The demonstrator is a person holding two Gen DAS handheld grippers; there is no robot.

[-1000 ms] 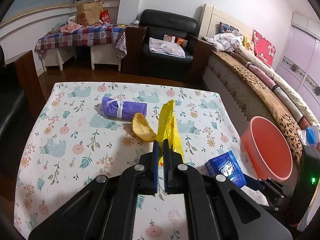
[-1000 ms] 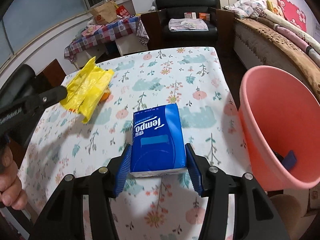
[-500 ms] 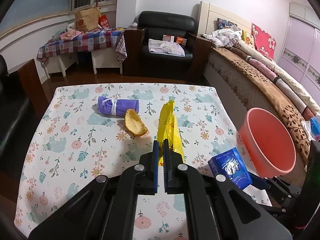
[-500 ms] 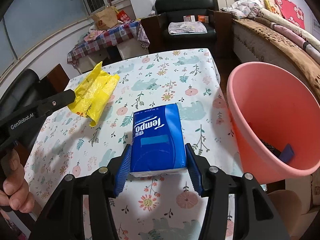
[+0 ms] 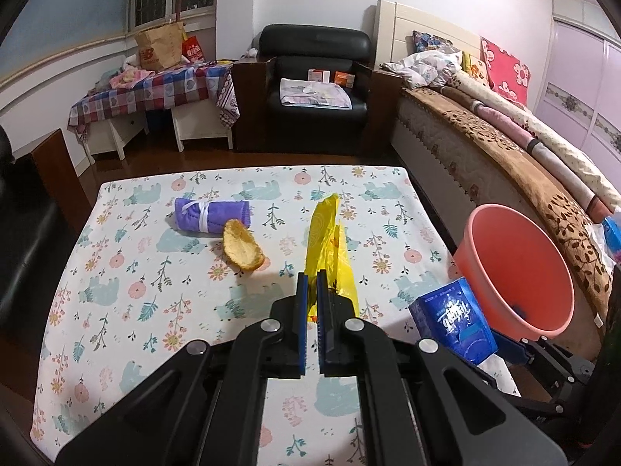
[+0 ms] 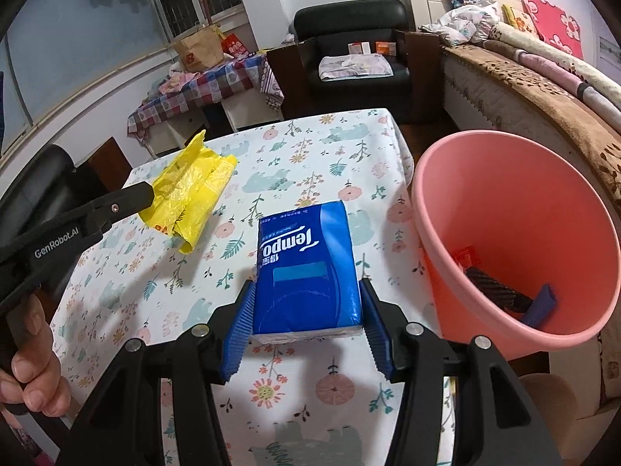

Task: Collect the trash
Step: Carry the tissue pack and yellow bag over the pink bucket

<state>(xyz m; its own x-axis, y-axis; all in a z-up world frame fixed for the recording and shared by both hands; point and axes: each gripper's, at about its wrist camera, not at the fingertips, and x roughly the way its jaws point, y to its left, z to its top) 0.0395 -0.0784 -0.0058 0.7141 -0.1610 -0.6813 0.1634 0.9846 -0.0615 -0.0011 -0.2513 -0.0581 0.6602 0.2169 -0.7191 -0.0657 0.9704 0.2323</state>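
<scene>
My left gripper [image 5: 310, 277] is shut on a crumpled yellow plastic bag [image 5: 328, 240], held above the floral table [image 5: 136, 272]. The right wrist view shows the same bag [image 6: 190, 190] hanging from the left gripper [image 6: 149, 194]. My right gripper [image 6: 306, 283] is shut on a blue tissue pack [image 6: 306, 268], its pads pressing both sides. That pack [image 5: 452, 318] also appears low right in the left wrist view. A pink bucket [image 6: 504, 202] stands just right of the pack, beside the table's right edge. An orange peel [image 5: 242, 246] lies on the table.
A rolled purple cloth [image 5: 209, 215] lies behind the peel. In the bucket lie a dark item [image 6: 493, 287] and a blue piece [image 6: 543, 305]. A bed [image 5: 504, 147] runs along the right, with a black armchair [image 5: 316, 89] beyond the table. A hand [image 6: 27, 380] holds the left gripper's handle.
Both grippers have drawn back from the table's far side with their loads. The bucket looms larger in the right wrist view. Both grips are unchanged.
</scene>
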